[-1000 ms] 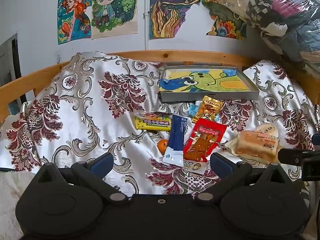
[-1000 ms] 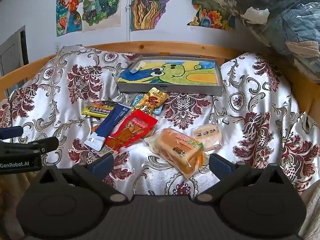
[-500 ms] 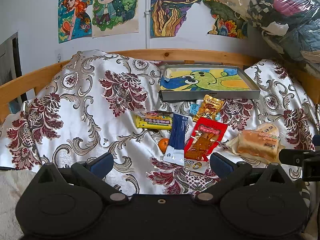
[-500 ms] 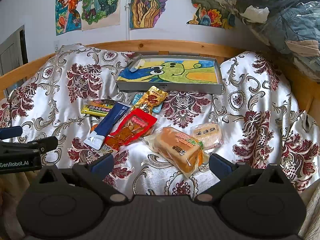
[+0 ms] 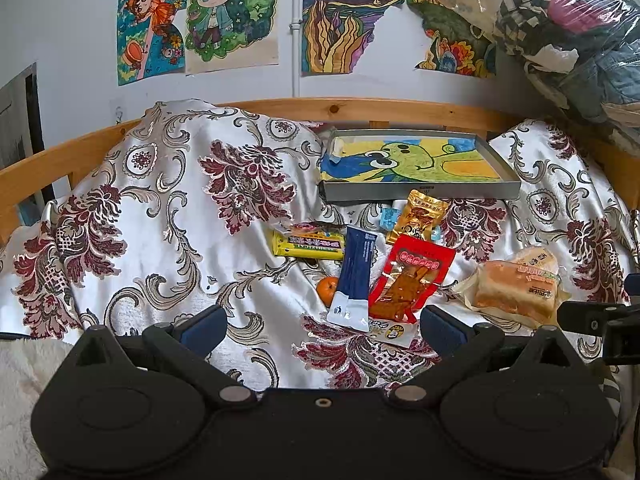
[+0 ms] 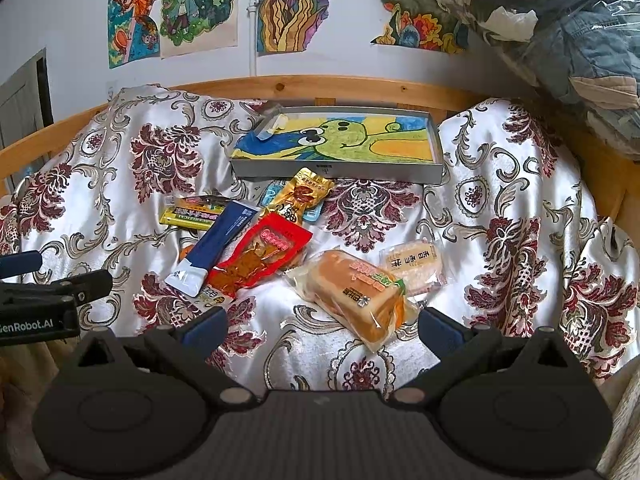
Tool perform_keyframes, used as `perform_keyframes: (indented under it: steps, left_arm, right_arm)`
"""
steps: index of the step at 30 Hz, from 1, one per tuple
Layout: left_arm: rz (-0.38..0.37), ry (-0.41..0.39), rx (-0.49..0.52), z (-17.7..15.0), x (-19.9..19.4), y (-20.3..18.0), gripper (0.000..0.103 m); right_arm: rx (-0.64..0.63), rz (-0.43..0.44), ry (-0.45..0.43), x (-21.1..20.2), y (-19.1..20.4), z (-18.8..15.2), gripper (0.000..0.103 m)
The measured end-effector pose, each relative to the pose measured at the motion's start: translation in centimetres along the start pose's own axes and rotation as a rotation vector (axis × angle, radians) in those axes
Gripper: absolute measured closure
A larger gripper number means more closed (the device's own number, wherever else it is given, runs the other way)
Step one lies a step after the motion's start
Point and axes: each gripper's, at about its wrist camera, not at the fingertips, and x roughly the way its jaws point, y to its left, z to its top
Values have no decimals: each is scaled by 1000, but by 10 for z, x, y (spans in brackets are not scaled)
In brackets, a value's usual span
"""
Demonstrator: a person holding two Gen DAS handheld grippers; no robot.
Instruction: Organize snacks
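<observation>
I eased the right gripper [image 6: 322,326] a little forward and down toward the bread packet [image 6: 354,292], so the snacks slid lower in its view; the left gripper [image 5: 322,326] barely drifted

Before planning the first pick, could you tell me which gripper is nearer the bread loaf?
Right. The right gripper has the bread loaf directly ahead; the left gripper sits further to its left.

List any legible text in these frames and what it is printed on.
"GenRobot.AI", first letter cut off: side of the left claw, seen from the right wrist.
Bread bag, pale pastry packet, yellow bar, red pouch, blue sachet: print too small or blurred to read.
</observation>
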Motion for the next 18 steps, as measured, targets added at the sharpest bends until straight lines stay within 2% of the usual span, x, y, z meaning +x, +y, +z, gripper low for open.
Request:
perform_keyframes:
  steps: [18]
  left_arm:
    - [-1, 1, -2, 0, 0, 0, 1]
  right_arm:
    - [1, -3, 14, 2, 0, 0, 0]
